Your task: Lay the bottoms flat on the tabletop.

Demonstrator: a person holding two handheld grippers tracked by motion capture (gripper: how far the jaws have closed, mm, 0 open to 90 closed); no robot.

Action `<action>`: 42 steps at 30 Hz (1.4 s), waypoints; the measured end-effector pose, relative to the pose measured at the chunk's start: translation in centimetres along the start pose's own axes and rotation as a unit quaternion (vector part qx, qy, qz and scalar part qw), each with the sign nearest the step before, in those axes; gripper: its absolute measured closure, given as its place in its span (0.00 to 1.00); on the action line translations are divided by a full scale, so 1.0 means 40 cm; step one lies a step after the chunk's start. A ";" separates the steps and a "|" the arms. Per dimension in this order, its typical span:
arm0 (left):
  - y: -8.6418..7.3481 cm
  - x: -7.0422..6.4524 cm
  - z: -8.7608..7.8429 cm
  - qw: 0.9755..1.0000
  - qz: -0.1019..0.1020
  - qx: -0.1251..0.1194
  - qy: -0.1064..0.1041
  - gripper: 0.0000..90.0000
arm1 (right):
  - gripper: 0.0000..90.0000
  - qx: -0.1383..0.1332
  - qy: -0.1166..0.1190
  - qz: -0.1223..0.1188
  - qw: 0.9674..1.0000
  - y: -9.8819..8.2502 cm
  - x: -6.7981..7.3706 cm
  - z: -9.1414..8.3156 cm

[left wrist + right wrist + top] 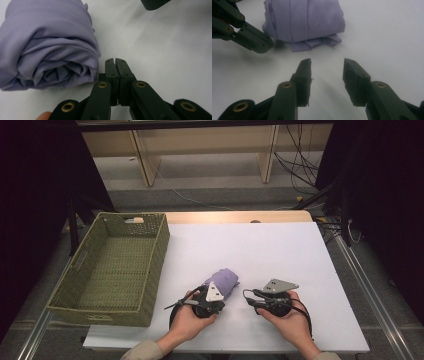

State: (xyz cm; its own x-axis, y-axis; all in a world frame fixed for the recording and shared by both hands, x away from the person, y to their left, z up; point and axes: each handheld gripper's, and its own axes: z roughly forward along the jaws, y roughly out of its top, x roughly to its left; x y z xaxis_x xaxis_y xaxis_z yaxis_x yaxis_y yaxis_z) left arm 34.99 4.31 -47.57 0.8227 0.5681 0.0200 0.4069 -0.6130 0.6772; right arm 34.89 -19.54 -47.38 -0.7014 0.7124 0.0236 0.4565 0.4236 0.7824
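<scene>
rolled lilac fabric bundle [224, 281] lies on the white table top [280, 250], well right of the green woven rectangular basket [112, 270]. left gripper [115, 60] sits just beside the bundle's near end, jaws pressed together on nothing. right gripper [327, 65] is near the bundle, apart from it, jaws parted, nothing between.
</scene>
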 end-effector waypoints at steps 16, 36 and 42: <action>0.024 0.050 -0.013 0.999 -0.018 -0.028 0.037 0.99 | 0.56 0.011 0.007 0.001 1.000 0.059 0.008 0.087; 0.022 0.154 -0.051 0.988 -0.080 -0.082 0.106 0.90 | 0.34 0.046 0.005 -0.021 0.999 0.127 0.061 0.239; 0.018 0.168 -0.060 0.984 -0.094 -0.089 0.123 0.79 | 0.65 0.061 0.004 -0.033 0.998 0.140 0.078 0.249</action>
State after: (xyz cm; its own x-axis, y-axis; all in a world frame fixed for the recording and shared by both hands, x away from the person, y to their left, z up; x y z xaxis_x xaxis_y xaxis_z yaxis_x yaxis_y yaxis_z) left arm 39.88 9.01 -45.20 0.6094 0.7916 0.0453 0.4489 -0.3915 0.8032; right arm 40.72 -9.38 -49.13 -0.7363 0.6764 -0.0208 0.4721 0.5354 0.7003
